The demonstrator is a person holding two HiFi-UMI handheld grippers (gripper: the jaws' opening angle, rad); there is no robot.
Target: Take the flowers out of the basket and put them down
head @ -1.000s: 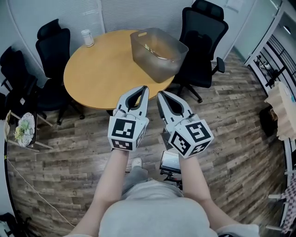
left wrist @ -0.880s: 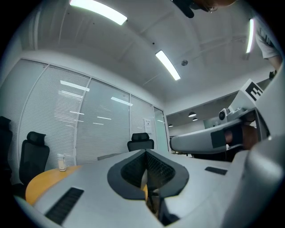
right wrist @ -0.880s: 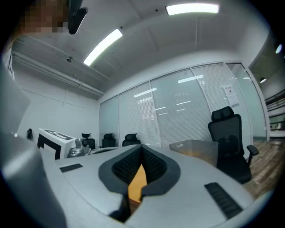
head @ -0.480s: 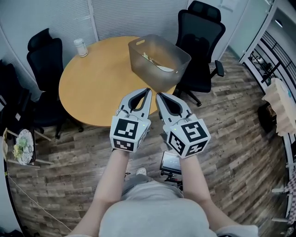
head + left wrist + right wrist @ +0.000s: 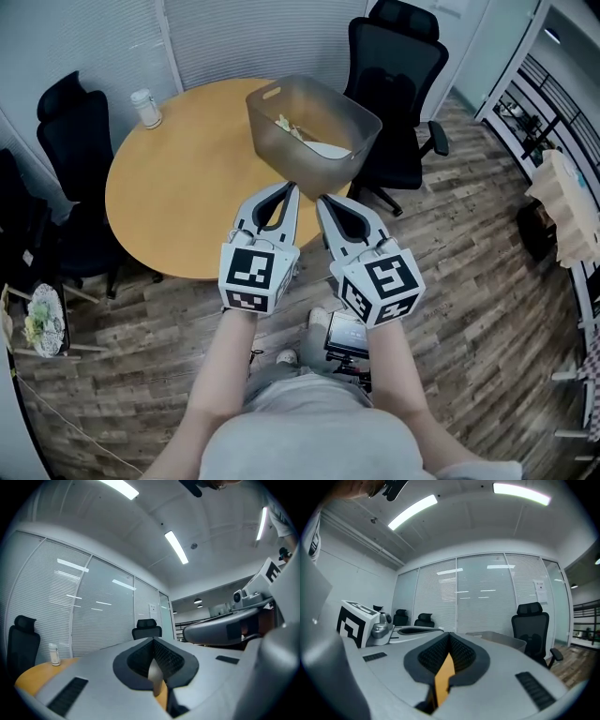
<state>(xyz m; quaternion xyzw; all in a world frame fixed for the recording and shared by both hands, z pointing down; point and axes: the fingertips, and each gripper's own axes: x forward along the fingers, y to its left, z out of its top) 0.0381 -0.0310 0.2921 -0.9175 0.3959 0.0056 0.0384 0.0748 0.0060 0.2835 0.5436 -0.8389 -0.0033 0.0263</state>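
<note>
A grey translucent basket (image 5: pixel 314 122) stands near the right edge of the round wooden table (image 5: pixel 187 178); pale flowers (image 5: pixel 298 131) lie inside it. My left gripper (image 5: pixel 292 187) and right gripper (image 5: pixel 321 200) are held side by side in front of me, just short of the table's near edge, tips toward the basket. Both are shut with nothing between the jaws. In the right gripper view the basket (image 5: pixel 497 639) shows just beyond the closed right gripper (image 5: pixel 449 634). The left gripper view shows the closed left gripper (image 5: pixel 153 640) and the table top (image 5: pixel 33 677).
A small white jar (image 5: pixel 144 107) stands at the table's far left. Black office chairs surround the table: one behind the basket (image 5: pixel 394 75), others at left (image 5: pixel 66 122). The floor is wood plank. A stool with a plate (image 5: pixel 42 319) stands at far left.
The person has stepped closer to the table; table and basket have shifted left and nearer in the head view. Both grippers stay shut and side by side.
</note>
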